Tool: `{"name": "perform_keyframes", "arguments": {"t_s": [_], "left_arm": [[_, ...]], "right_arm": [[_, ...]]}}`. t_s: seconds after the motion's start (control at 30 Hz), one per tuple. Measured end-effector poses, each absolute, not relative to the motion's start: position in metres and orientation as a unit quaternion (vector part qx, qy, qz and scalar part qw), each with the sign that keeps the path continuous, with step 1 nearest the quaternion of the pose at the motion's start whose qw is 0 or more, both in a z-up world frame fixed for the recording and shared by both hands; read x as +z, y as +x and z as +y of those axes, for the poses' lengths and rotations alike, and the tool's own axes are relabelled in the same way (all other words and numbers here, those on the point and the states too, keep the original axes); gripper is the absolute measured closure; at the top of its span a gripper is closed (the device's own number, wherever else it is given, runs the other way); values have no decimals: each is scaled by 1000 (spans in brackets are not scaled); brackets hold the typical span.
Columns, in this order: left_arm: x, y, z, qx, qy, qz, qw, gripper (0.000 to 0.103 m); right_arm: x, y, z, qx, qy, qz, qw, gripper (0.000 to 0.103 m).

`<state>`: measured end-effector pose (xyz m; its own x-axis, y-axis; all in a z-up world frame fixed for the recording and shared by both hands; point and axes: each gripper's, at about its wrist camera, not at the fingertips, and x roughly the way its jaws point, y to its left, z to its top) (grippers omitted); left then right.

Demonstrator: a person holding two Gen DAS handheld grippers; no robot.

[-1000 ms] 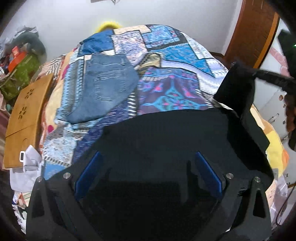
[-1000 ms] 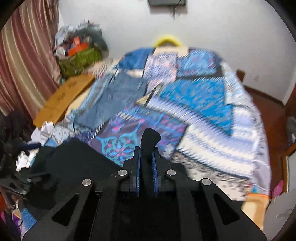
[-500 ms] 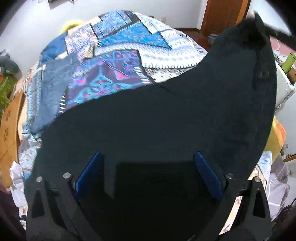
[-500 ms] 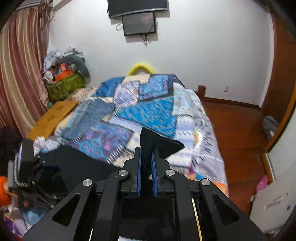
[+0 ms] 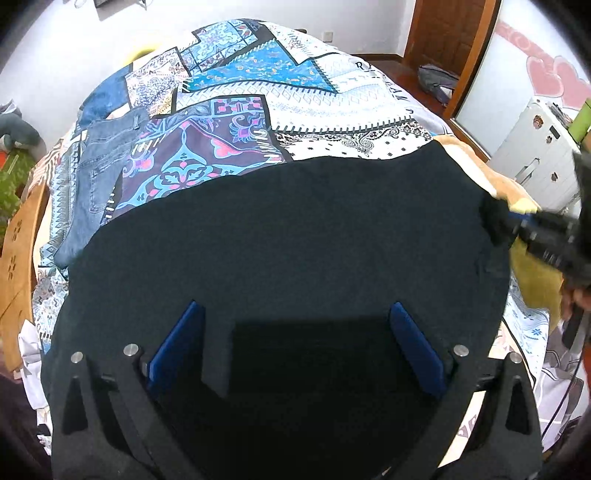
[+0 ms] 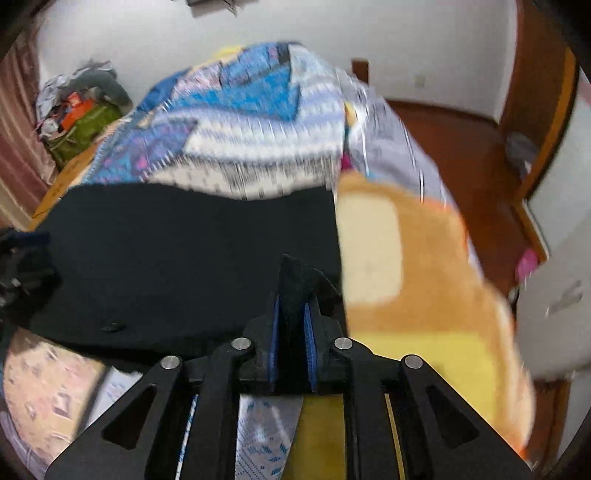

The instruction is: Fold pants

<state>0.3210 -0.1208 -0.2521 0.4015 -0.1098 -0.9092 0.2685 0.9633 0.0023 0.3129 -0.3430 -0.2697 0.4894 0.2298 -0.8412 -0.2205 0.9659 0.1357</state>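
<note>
Black pants (image 5: 288, 236) lie spread across the near end of the bed, also seen in the right wrist view (image 6: 177, 258). My left gripper (image 5: 291, 343) is open, its blue pads wide apart over the black cloth. My right gripper (image 6: 291, 321) is shut on a corner of the black pants, which sticks up between its pads. In the left wrist view the right gripper (image 5: 513, 225) holds the pants' right edge. Folded blue jeans (image 5: 96, 173) lie on the bed's left side.
The bed carries a blue patchwork cover (image 5: 280, 85). An orange and yellow blanket (image 6: 417, 280) lies at the bed's right corner. A wooden board (image 5: 18, 251) stands left of the bed. A white cabinet (image 5: 535, 147) and a wooden door (image 5: 450, 33) are to the right.
The right gripper has swung the held corner of the black pants up, then down to the right, and the cloth now lies spread flat. The left gripper stays open.
</note>
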Motion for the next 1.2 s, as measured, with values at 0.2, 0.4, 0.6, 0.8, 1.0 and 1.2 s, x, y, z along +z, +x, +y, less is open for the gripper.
{"name": "perform_keyframes", "arguments": {"t_s": [0.2,0.4,0.6,0.8,1.0,1.2], "left_arm": [[-250,320,-118,-115,68,530,837,1],[-231,314,-91,-87,46,503,859,1],[-190,299,-28,-47,26,450,891,1],[-165,281,67,15,4,426,905,1],[-177,259,177,96,-31,446,889,1],[-216,240,248,135,-64,484,862,1]], "right_arm": [[-259,297,-350,95,-8,487,868,64],[-212,279,-333,108,-28,443,890,53],[-163,270,-283,161,-43,388,906,46],[-143,277,-200,231,-58,363,901,42],[-161,295,-115,295,-64,385,872,40],[-178,312,-51,330,-93,415,843,40]]}}
